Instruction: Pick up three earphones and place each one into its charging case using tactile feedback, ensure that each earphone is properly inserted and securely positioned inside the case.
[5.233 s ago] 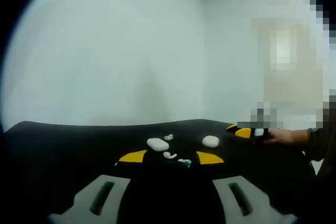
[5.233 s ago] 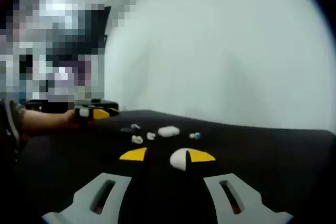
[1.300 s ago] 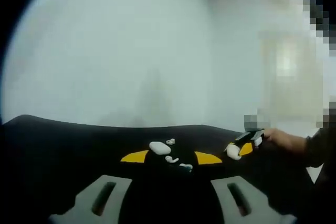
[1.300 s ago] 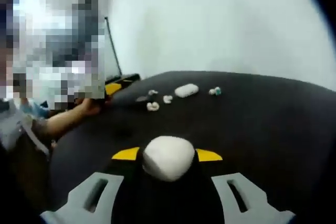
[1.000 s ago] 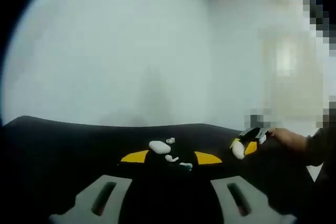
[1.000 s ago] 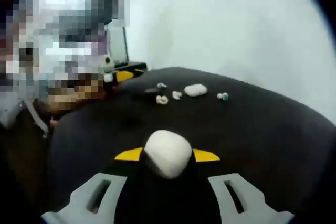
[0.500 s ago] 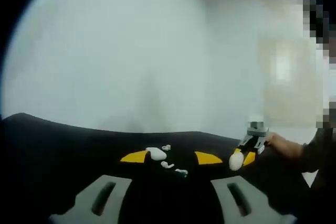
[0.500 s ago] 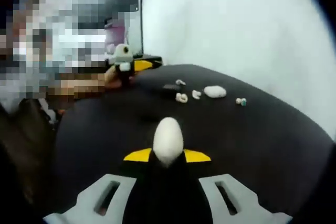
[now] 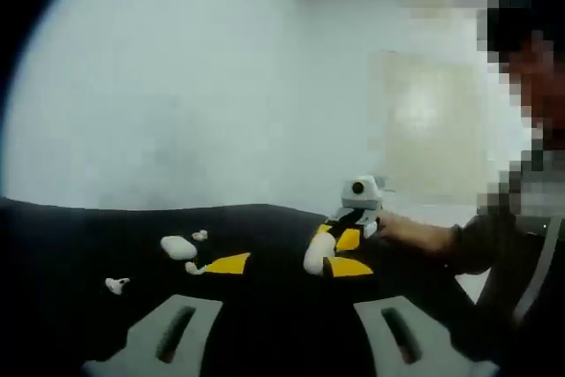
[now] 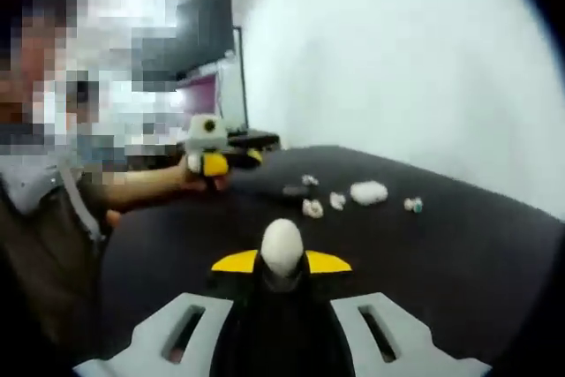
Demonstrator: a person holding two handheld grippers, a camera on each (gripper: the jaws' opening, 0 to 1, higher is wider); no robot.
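Now, right tool (image 10: 282, 262) clamped on a white charging case (image 10: 282, 247), yellow tips pressed against both sides, the case raised clear of the black surface (image 10: 459, 245). Seen from the left gripper view, same case (image 9: 316, 253) pinched end-on in that right tool (image 9: 340, 252), a hand (image 9: 408, 234) and dark sleeve behind it at right. Left tool (image 9: 287, 264) spread wide, yellow tips well apart, nothing between them; in the right gripper view, left tool (image 10: 210, 163) up at far left, gripped by a hand (image 10: 150, 184). Second white case (image 9: 178, 247) lying on the surface at left, a small earphone (image 9: 200, 236) just beyond it, another earphone (image 9: 116, 285) nearer and further left. In the right gripper view, that resting case (image 10: 369, 192) far across the surface, two white earphones (image 10: 324, 205) just left of it, a teal-tipped earphone (image 10: 412, 205) to its right, a dark flat item (image 10: 296, 190) near the far edge. Monitor (image 10: 205, 37) at far left
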